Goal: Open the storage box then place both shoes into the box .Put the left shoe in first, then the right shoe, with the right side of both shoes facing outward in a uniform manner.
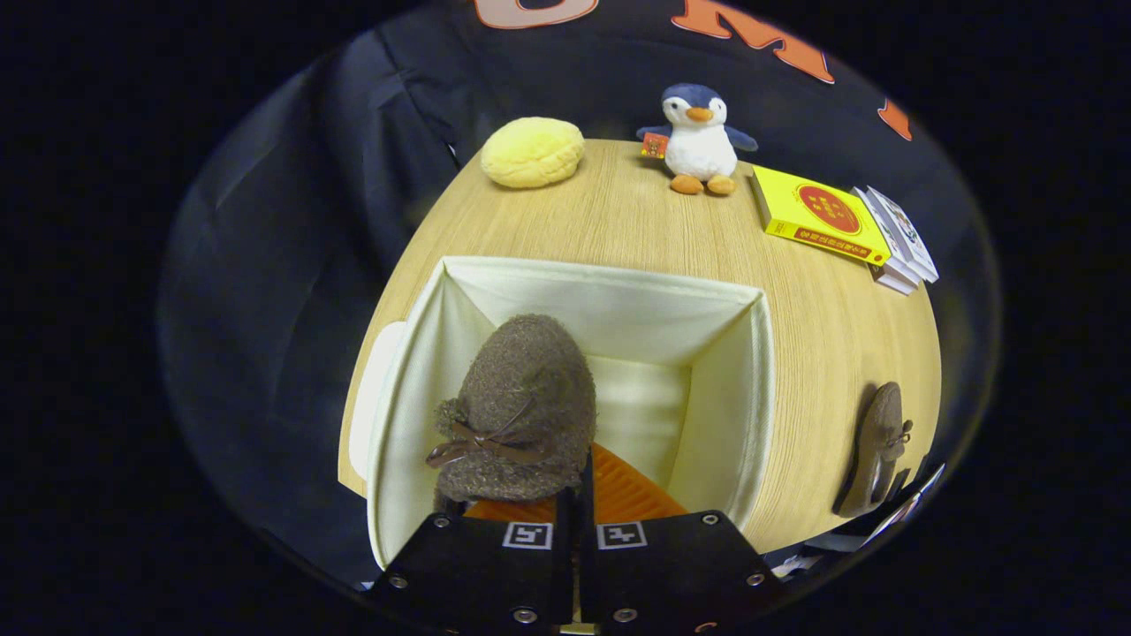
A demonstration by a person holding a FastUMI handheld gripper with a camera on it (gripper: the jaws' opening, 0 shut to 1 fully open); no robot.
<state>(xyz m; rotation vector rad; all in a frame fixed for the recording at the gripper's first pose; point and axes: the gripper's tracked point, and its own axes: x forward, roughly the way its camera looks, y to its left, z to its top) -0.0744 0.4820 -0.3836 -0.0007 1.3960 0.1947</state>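
Here the cream fabric storage box stands open-topped at the lower centre of the frame, on a round light-wood table. A fuzzy brown slipper-style shoe with a dark bow hangs over the box's left half, its rounded toe pointing toward the far wall of the box and its bow toward the camera. The gripper occupies the bottom centre of the frame; its two fingers lie drawn close together, with only a thin gap visible between them, and the heel end of the shoe sits right at their tips. Whether both fingers actually press on the shoe cannot be told, since the contact is hidden behind the shoe's own body. A ribbed orange surface belonging to the gripper shows just ahead of the fingers, below the shoe and inside the box outline.

A white rounded lid or flap protrudes beside the left outer wall of the box. The matching second brown shoe lies on the table at the lower right of the frame, well apart from the box, near the table's edge.

Along the far side of the table, at the upper part of the frame, sit a yellow bun-shaped plush, a blue-and-white penguin plush toy with orange feet, a yellow book with a red circle on its cover, and, just beside the book, a small stack of white booklets.
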